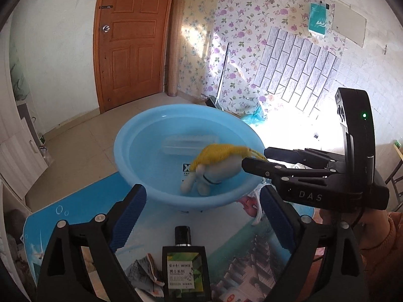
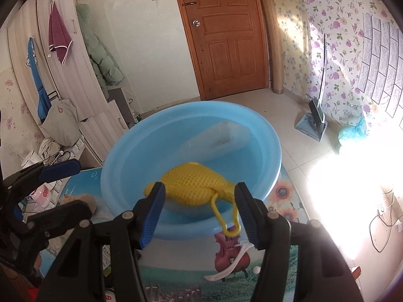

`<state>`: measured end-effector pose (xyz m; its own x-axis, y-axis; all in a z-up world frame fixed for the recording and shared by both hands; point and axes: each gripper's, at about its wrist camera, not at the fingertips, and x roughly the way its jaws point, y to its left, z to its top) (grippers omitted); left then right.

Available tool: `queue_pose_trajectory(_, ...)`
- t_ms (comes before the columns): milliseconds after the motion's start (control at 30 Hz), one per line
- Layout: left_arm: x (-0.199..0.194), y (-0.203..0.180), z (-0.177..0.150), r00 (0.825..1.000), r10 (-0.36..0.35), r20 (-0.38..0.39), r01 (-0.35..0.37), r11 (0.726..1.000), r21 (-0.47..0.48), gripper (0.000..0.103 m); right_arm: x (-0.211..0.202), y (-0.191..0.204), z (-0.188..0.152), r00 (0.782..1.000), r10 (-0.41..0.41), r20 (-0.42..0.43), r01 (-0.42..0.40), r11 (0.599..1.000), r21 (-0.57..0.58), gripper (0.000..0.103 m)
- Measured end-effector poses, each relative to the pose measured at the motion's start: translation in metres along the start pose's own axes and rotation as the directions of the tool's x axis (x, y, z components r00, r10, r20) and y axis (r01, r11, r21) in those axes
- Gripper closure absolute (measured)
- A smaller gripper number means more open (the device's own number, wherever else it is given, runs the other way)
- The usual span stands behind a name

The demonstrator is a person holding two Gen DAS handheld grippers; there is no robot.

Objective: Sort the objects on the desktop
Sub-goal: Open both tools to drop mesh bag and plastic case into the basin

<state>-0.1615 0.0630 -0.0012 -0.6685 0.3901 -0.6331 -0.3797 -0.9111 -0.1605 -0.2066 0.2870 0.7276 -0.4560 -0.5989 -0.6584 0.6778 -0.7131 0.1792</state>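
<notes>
Wide, round light-blue plastic basin (image 2: 267,151) at the table's far edge, its mouth open from above. Inside, against the far wall, a clear plastic box (image 2: 221,136); nearer, a white plush toy in a yellow knitted net (image 1: 214,166), filling much of the near half. Free floor of the basin to the left of the toy. In front of the basin, on the picture-printed table mat (image 1: 75,216), a dark rectangular bottle with a green label (image 1: 185,264) lying flat, crumpled paper (image 1: 148,271) just to its left. A white plastic spoon (image 2: 226,269) near the basin's front right. Open tiled floor (image 2: 289,115) beyond the table.
</notes>
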Motion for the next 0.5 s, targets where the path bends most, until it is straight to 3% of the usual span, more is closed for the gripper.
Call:
queue_pose_trajectory(400, -0.057, 0.006, -0.055, 0.999, 0.039, 0.004, -0.038, 0.996, -0.078, 0.003, -0.040, 0.037, -0.027, 1.000, 0.001, 0.008, -0.001, 0.999, -0.033, 0.046)
queue_pose_trajectory(500, -0.069, 0.005, -0.073, 0.996, 0.092, 0.005, -0.092, 0.993, -0.074, 0.003, -0.049, 0.051, -0.039, 1.000, 0.001, -0.003, -0.001, 0.998, -0.065, 0.046)
